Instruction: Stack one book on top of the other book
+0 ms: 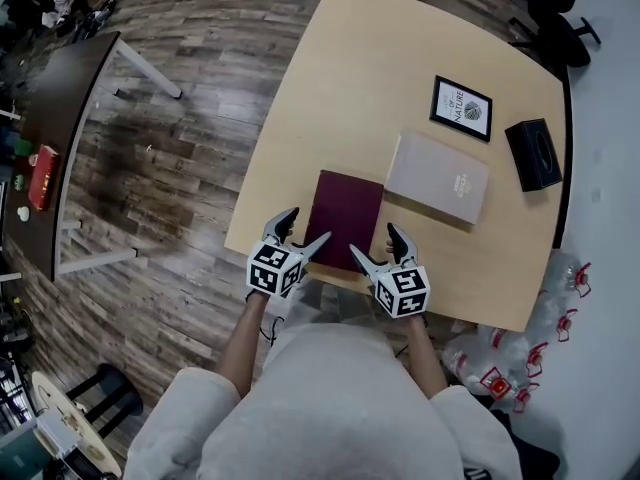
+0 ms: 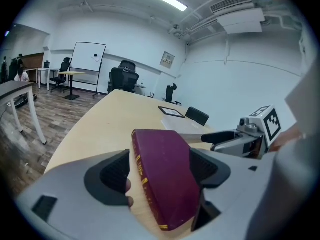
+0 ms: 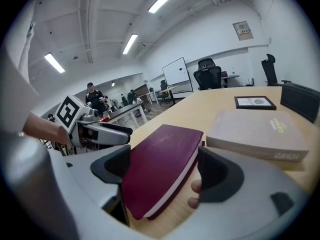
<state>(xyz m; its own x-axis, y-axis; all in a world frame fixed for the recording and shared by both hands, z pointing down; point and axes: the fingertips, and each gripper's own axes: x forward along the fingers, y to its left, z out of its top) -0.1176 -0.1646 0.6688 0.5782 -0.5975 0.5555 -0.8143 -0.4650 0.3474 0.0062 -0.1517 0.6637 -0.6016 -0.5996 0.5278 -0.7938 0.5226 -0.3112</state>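
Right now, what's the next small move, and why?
Probably shut both: the left gripper and right gripper each straddle a near corner of the maroon hardcover book, jaws apart, so it can't yet be lifted onto the grey hardcover book.

The table (image 1: pixel 340 88) lies bare across the upper left of the head view, open to pass. At right the grey book (image 1: pixel 438 176) sits just beside the maroon book (image 1: pixel 343 213), leaving only a narrow gap. Behind it, the framed picture (image 1: pixel 461 107) and the black box (image 1: pixel 534 154) crowd the upper right. The left gripper (image 1: pixel 307 225) and right gripper (image 1: pixel 374 240) flank the maroon book's lower end, jaws apart.
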